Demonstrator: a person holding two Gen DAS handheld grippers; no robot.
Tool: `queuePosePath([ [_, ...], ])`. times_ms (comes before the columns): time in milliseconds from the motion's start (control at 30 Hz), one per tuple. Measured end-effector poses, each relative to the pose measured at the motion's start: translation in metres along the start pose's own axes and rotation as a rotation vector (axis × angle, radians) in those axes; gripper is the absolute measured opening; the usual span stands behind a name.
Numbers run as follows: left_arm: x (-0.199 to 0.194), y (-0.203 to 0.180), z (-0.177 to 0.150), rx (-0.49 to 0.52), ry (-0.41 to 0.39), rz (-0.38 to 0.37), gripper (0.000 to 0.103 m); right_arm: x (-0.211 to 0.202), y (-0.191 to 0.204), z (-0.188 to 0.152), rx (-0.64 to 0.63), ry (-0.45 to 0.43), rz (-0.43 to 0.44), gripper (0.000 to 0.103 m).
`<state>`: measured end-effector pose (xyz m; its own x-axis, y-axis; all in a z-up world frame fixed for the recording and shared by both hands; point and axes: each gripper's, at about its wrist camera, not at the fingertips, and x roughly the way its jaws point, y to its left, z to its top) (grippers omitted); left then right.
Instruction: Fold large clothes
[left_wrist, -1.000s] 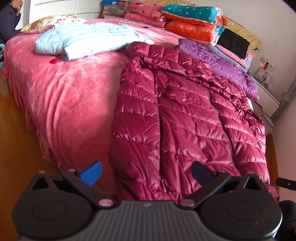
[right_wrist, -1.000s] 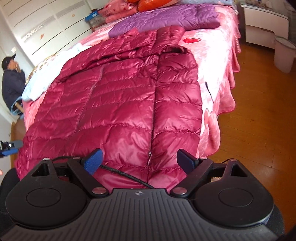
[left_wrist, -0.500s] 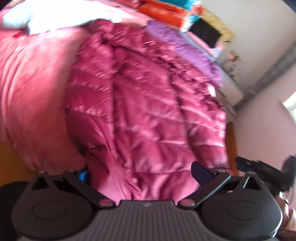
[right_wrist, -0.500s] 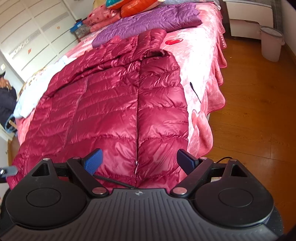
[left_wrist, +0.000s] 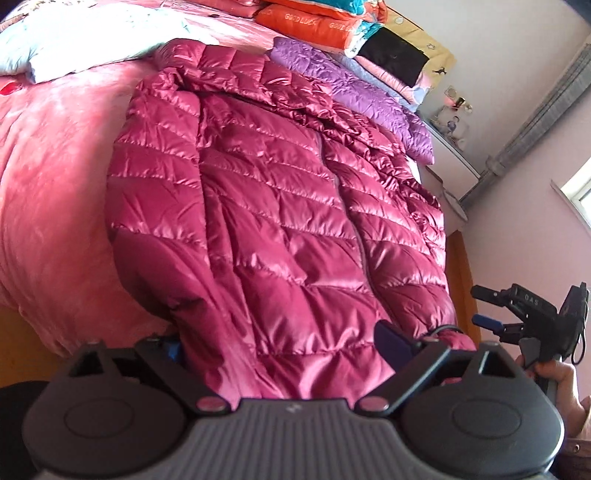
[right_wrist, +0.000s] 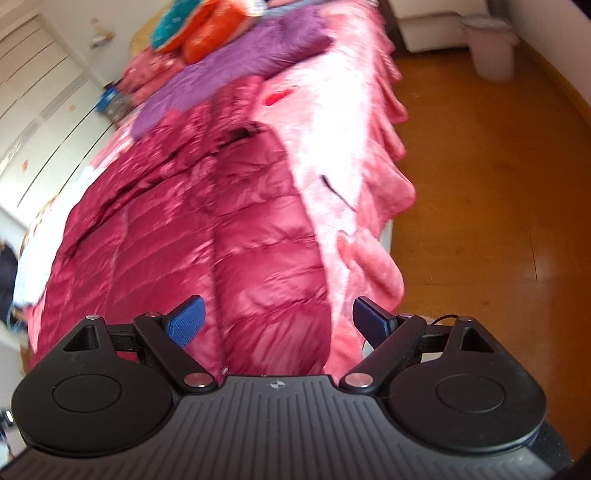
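A shiny maroon puffer jacket (left_wrist: 266, 206) lies spread flat on the pink bed cover (left_wrist: 48, 177), its hem at the near edge. My left gripper (left_wrist: 282, 343) straddles the hem near its left corner. Its jaws are closing with the fabric between them, and the left pad is mostly hidden behind the cloth. My right gripper (right_wrist: 279, 325) stands open over the right corner of the jacket (right_wrist: 258, 258), hem between its blue pads (right_wrist: 184, 325) without contact. In the left wrist view the right gripper (left_wrist: 495, 314) appears at the far right, held by a hand (left_wrist: 557, 376).
A folded pale blue jacket (left_wrist: 85, 40) and a purple jacket (left_wrist: 351, 92) lie further up the bed, with stacked quilts (left_wrist: 314, 26) at its head. A white nightstand (left_wrist: 450, 162), a bin (right_wrist: 491, 48) and wooden floor (right_wrist: 498, 221) are to the right. A person (right_wrist: 7, 273) stands far left.
Both grippers have come in low to the jacket's hem, which now lies between each pair of jaws. The right gripper rolled and shifted toward the right corner. The left jaws narrowed slightly.
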<state>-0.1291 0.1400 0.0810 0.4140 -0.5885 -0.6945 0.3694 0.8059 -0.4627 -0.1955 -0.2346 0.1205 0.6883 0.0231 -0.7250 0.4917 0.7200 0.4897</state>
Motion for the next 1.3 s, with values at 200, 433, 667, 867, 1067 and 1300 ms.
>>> queuePosePath([
  [200,-0.002,0.005,-0.004,-0.012,-0.015,0.041,0.055,0.022,-0.013,0.007,0.062,0.067,0.028,0.103],
  [433,-0.004,0.019,-0.004,-0.086,-0.032,0.048,0.022,0.057,-0.004,-0.006,0.062,0.275,0.060,0.103],
  [667,0.000,0.021,-0.006,-0.092,-0.014,0.061,0.029,0.068,-0.025,-0.012,0.265,0.355,0.157,0.103],
  [867,0.002,0.020,-0.006,-0.083,-0.001,0.069,0.031,0.061,-0.009,-0.016,0.187,0.361,0.238,0.094],
  [1067,-0.004,0.019,-0.006,-0.080,-0.024,0.066,0.014,0.040,0.000,-0.008,0.160,0.291,0.319,0.047],
  [1300,-0.030,0.012,0.007,-0.089,-0.113,0.000,0.010,0.015,0.008,0.013,0.127,0.177,0.434,0.032],
])
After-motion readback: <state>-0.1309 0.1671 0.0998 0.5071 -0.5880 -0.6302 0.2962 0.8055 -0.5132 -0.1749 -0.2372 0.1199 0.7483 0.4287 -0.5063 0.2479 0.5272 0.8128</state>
